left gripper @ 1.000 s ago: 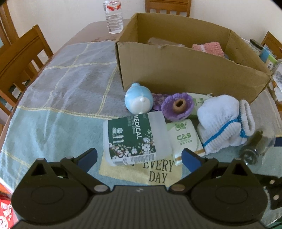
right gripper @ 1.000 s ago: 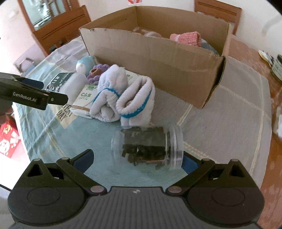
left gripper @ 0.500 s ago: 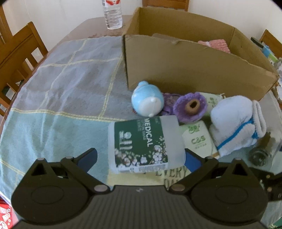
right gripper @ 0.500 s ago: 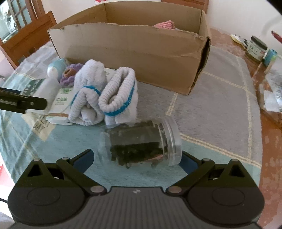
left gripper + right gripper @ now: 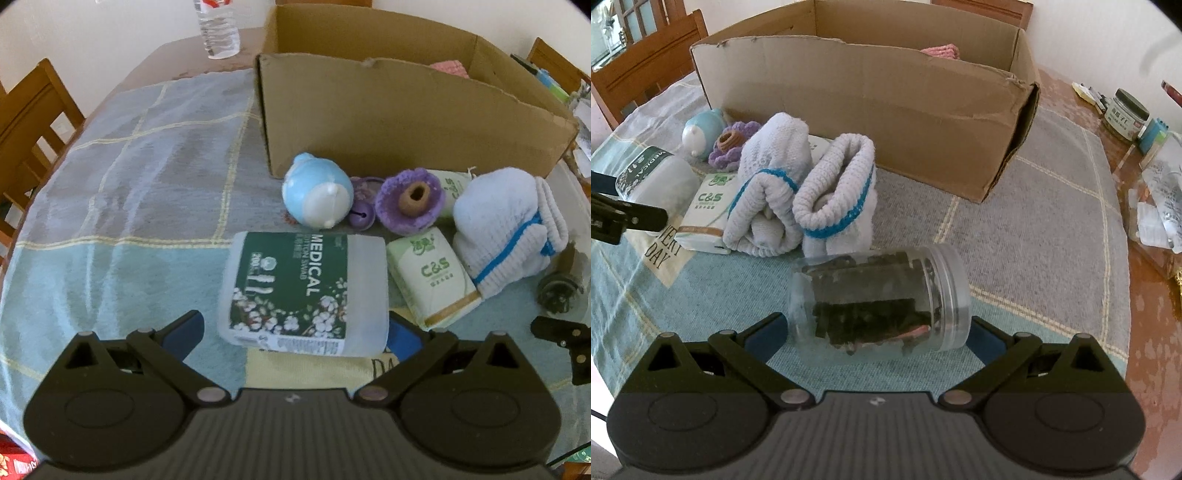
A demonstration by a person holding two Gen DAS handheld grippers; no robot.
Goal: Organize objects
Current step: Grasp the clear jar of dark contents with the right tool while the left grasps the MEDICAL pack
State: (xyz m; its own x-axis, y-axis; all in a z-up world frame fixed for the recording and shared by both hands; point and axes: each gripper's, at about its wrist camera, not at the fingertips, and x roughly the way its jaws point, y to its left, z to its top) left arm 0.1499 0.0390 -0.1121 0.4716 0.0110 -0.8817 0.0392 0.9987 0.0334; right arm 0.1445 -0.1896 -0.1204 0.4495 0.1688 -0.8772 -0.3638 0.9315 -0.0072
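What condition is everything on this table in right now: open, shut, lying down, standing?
Brown cardboard box: open-topped, pink knit inside.
Clear plastic jar of dark pieces: on its side, lid on.
Green-labelled cotton swab tub: lying flat.
White socks with blue stripes: rolled up.
Pale green tissue pack: sealed, lying flat.
Clear water bottle: upright.
Left gripper: open around the tub.
Right gripper: open around the jar.

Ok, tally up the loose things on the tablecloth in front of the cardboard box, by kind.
Containers: 2, cotton swab tub, clear jar
Tissue packs: 2
Socks: 1 rolled pair
Toys and crochet: 2, blue figure, purple flower
Total: 7
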